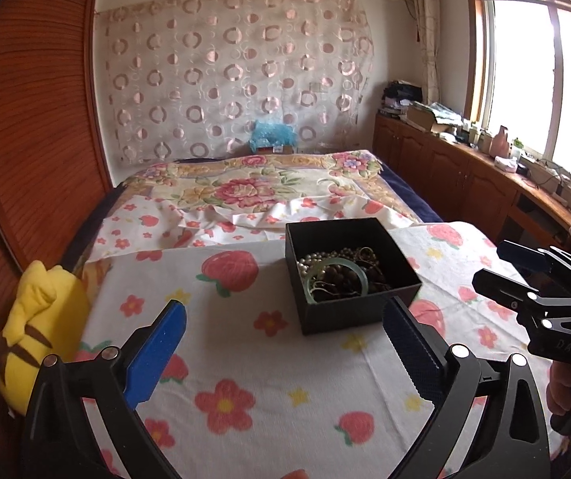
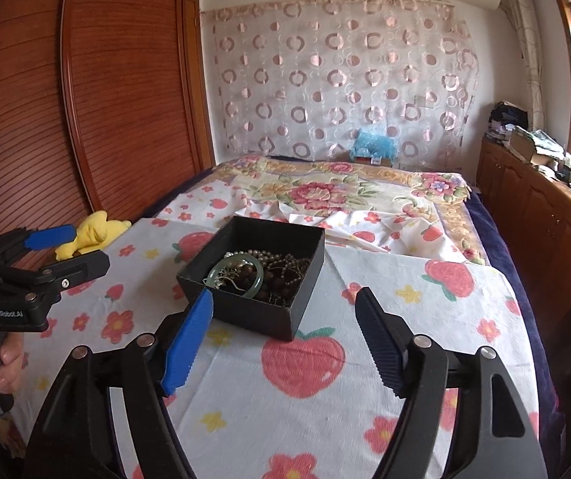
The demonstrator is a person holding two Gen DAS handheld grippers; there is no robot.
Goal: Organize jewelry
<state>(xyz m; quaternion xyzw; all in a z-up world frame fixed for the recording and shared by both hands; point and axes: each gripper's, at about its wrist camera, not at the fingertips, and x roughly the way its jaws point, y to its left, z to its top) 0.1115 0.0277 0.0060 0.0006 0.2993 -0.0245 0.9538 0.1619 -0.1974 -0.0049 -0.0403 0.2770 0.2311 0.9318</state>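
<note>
A: It's a bedroom. A table covered in a white cloth printed with strawberries and flowers stands in front of a bed with a floral blanket; a wooden wardrobe runs along one side, low cabinets under the window along the other.

B: And the jewelry?

A: It is all in an open black box on the cloth, a tangled heap: a pale green bangle, a string of pearls, dark brown beads and what looks like a thin chain, though the tangle is too small to sort out surely.

B: The claws?

A: The left gripper hangs above the cloth with its jaws spread wide and nothing between them; the box sits just ahead of its right finger. The right gripper is likewise spread wide and empty, its blue finger in front of the box's near corner. Each shows in the other's view, off to the side.

B: Anything else?

A: A yellow plush toy lies at the table's edge by the wardrobe.
</note>
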